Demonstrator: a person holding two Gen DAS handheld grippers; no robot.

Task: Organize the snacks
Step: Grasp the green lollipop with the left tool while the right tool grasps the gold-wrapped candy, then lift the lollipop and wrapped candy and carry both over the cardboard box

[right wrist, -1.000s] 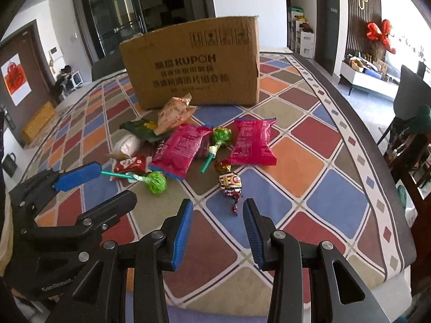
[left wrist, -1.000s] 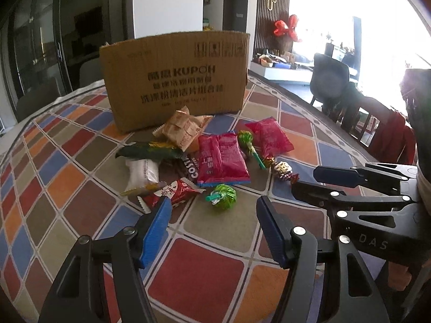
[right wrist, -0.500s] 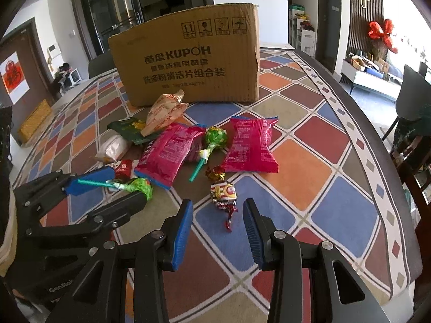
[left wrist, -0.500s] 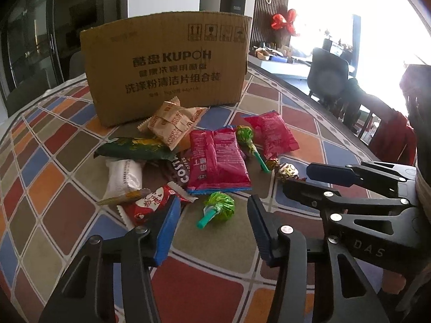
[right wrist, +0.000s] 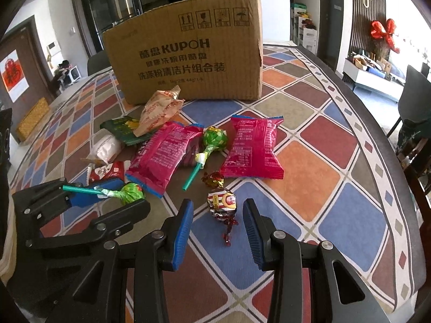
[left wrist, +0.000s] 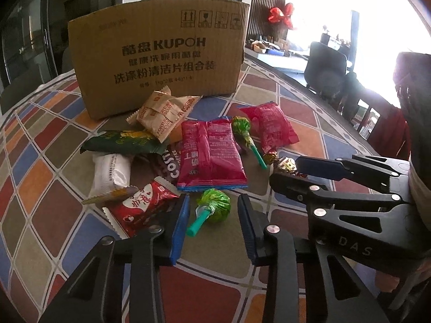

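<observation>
While closing, left claw (left wrist: 212,215) straddles green lollipop (left wrist: 214,206).

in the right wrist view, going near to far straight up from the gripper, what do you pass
right gripper → striped foil-wrapped candy → small red-gold foil candy → green lollipop with teal stick → brown cardboard box

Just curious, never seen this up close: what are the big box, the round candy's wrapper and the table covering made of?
Box: plain brown corrugated cardboard, matte; ribbed lines and a torn corner edge show it.
Candy wrapper: looks like shiny printed foil or metallised film, twisted at the end, glinting.
Table covering: coloured patchwork print, smooth with a slight sheen; probably vinyl or coated cloth, hard to tell.
</observation>
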